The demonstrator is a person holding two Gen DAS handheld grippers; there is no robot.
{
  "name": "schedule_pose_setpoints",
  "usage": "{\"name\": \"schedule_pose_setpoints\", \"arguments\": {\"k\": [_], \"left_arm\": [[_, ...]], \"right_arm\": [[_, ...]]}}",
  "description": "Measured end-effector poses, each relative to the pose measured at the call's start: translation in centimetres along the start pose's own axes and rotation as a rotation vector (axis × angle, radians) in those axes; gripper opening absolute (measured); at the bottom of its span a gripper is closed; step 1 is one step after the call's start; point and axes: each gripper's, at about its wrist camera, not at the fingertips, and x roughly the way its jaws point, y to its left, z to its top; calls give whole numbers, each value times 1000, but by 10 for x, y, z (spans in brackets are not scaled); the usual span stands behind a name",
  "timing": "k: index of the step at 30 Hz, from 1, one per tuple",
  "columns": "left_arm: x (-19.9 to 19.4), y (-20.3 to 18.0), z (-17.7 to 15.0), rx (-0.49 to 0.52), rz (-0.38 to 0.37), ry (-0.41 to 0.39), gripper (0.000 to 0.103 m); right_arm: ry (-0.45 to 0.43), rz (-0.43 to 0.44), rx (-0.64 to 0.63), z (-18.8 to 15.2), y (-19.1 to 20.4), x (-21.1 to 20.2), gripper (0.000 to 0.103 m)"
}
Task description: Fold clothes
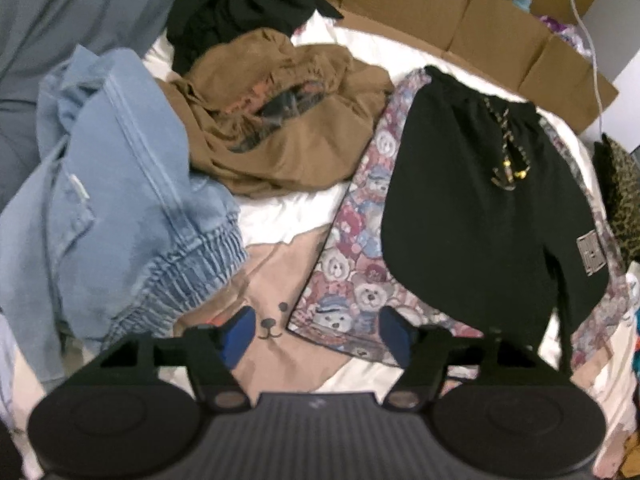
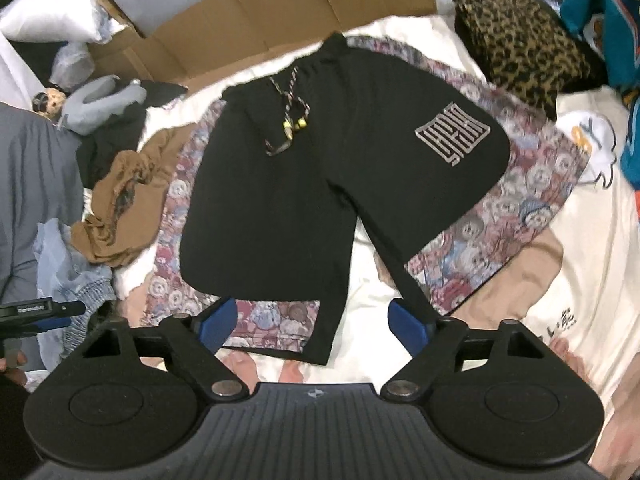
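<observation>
Right wrist view: black shorts (image 2: 280, 184) lie flat at frame centre on a bear-print cloth (image 2: 532, 200); my right gripper (image 2: 312, 326) and left gripper (image 1: 316, 334) both gape, empty.

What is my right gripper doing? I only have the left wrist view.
Observer: The right gripper is open and empty, hovering over the hems of the black shorts.
Operator: Do both legs lie flat?
Observer: Yes. They spread apart toward the hems, with white bedding showing between them.
Operator: Anything past the leopard-print cushion?
Observer: A teal garment sits just right of the leopard-print cushion.
</observation>
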Motion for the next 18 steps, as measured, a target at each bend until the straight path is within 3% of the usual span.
{"name": "schedule_pose_setpoints", "arguments": {"k": [3,9,15,18], "left_arm": [[28,6,0,-8,9,27,51],[66,20,-4,-31,-8,70,50],[90,21,-9,38,-57,20,50],[102,24,-14,31,-64,17,45]], "right_arm": [[10,-8,13,-5,-2,15,86],[33,-14,4,-21,-14,30,83],[30,-30,11,-19,-21,52,83],[51,-32,57,-25,-25,64,82]]}}
